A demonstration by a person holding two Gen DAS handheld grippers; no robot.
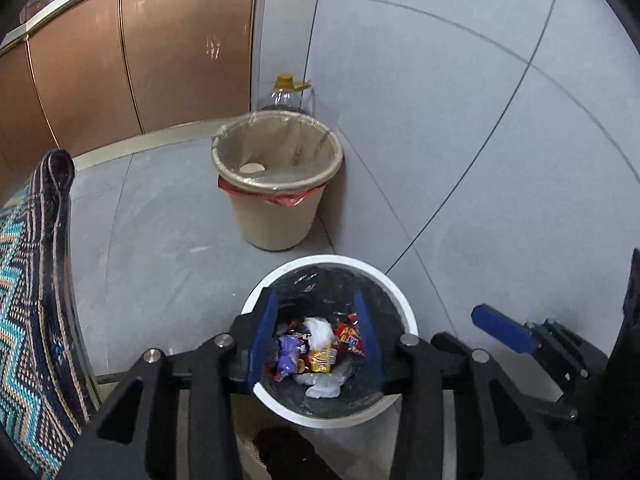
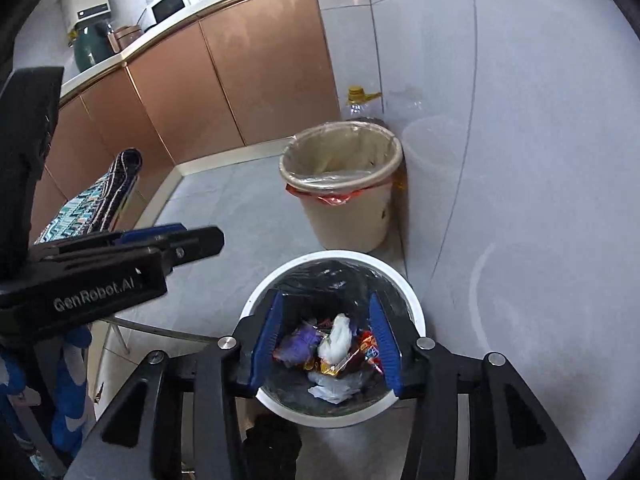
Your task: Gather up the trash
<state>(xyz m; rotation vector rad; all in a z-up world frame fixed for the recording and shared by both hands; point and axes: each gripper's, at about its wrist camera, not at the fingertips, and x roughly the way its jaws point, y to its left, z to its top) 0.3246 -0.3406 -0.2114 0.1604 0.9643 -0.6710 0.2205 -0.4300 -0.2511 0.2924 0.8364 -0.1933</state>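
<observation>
A white bin (image 1: 404,300) with a black liner stands on the grey floor beside the wall. It holds snack wrappers (image 1: 320,356), a purple packet and crumpled white plastic. My left gripper (image 1: 316,340) hangs open right above the bin's mouth, with nothing between its blue pads. My right gripper (image 2: 326,344) is open over the same bin (image 2: 416,308), the wrappers (image 2: 340,356) lying below its pads. In the left wrist view a blue finger (image 1: 500,328) of the right gripper shows at the right. The left gripper (image 2: 192,236) shows at the left of the right wrist view.
A beige bin (image 1: 276,220) with a clear liner over a red bag stands behind the white one, against the wall. A yellow-capped bottle (image 1: 286,88) is behind it. Brown cabinets (image 1: 160,60) run along the left. A patterned cloth (image 1: 32,280) hangs at the left.
</observation>
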